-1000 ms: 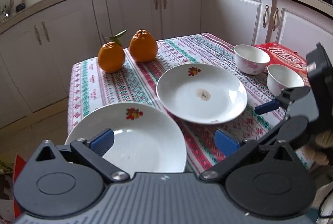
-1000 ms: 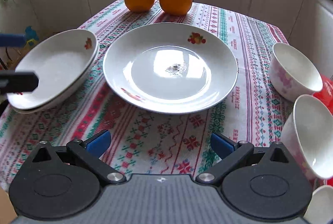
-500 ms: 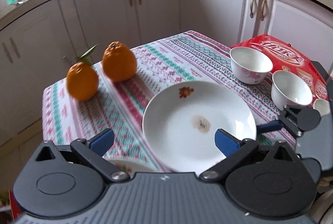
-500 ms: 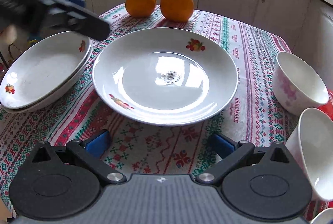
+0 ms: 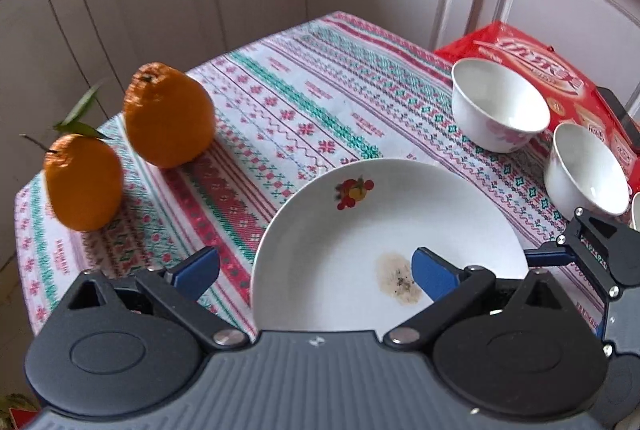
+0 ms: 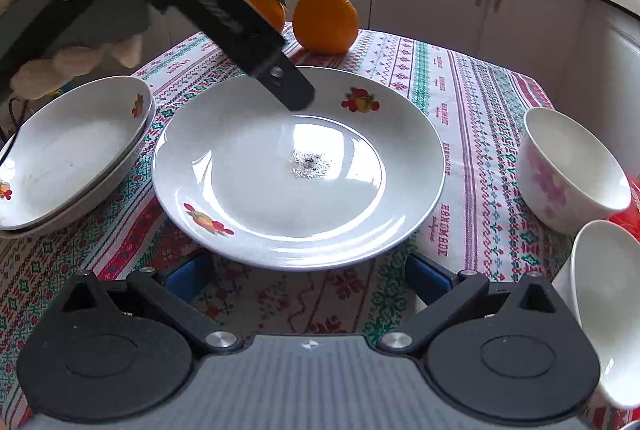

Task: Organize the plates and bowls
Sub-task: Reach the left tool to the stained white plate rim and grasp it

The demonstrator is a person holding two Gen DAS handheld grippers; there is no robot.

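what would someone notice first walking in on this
Probably the big white plate in the middle of the patterned tablecloth, with a dirty speck at its centre. Next, the two oranges at the far edge. The left gripper reaches in over the plate, its fingers spread.

Centre: the large plate (image 6: 298,174) fills the middle of the desk (image 6: 472,134); the left hand-held gripper (image 5: 316,274) hangs over it, jaws spread wide.
Left edge: two stacked plates (image 6: 68,154) block it, nearly touching the large plate.
Right edge: two bowls (image 6: 572,170) stand close together, with a red packet (image 5: 532,66) just behind them.
Far side: two oranges (image 6: 325,18) sit side by side.
Near side: bare cloth in front of the right hand-held gripper (image 6: 306,276), jaws spread.
Open lane: patterned cloth between the large plate and the bowls.
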